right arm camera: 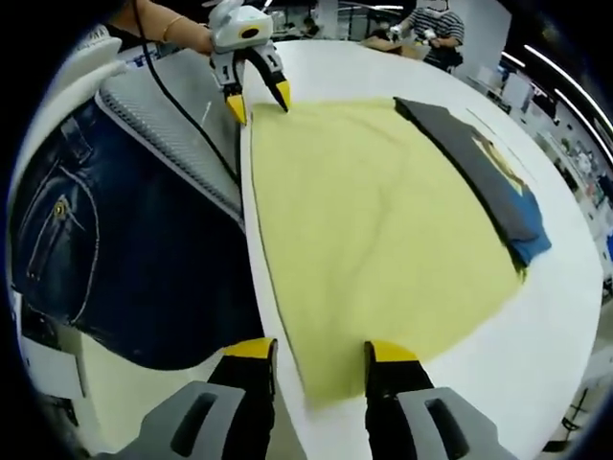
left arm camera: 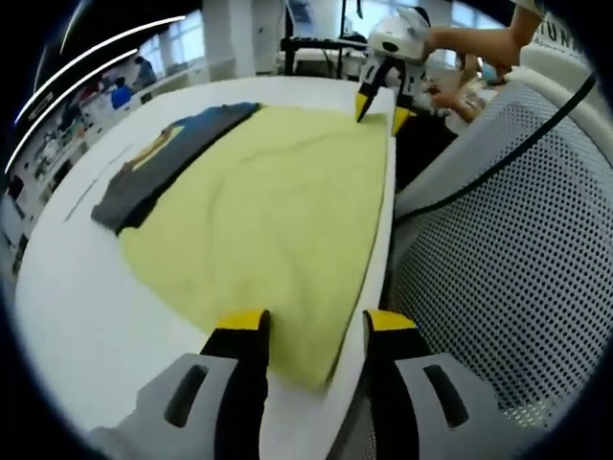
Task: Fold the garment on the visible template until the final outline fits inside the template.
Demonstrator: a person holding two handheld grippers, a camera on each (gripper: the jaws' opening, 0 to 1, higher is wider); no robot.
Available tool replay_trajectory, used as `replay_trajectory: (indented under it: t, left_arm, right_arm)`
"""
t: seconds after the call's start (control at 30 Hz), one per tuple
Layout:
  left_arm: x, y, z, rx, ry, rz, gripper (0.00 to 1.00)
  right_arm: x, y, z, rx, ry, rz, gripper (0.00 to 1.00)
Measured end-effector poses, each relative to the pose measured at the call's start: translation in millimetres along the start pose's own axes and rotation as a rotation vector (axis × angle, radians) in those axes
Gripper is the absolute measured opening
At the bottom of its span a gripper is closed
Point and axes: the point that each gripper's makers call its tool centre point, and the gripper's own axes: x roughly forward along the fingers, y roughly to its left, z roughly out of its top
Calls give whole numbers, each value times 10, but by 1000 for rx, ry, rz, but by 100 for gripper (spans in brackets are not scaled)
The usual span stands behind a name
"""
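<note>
Yellow garment flat on white table, long axis along near edge, pale, lightly creased. Dark folded cloth on its far side, 10 o'clock. L gripper and R gripper: jaws apart, straddling opposite corners, nothing gripped.

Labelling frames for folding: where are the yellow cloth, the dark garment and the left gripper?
Yellow cloth (left arm camera: 278, 211): left gripper view, its middle.
Dark garment (right arm camera: 484, 168): right gripper view, its grey part.
Left gripper (left arm camera: 316, 331): left gripper view, between fingertips.
</note>
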Motion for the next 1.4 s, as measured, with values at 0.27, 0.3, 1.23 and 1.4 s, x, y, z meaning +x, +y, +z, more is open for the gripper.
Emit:
replay_trajectory:
  t: [0.27, 0.3, 1.23, 1.4]
  left_arm:
    - [-3, 30, -7, 35, 9, 13, 32]
    - [-2, 51, -9, 33, 12, 21, 32]
    - [-75, 135, 49, 68, 43, 75, 1]
    - [-135, 161, 103, 39, 46, 81, 1]
  right_arm:
    - [-8, -41, -14, 18, 5, -13, 25]
    - [-8, -41, -13, 19, 4, -13, 25]
    - [-64, -147, 40, -16, 5, -52, 0]
    - [-156, -176, 91, -6, -12, -61, 0]
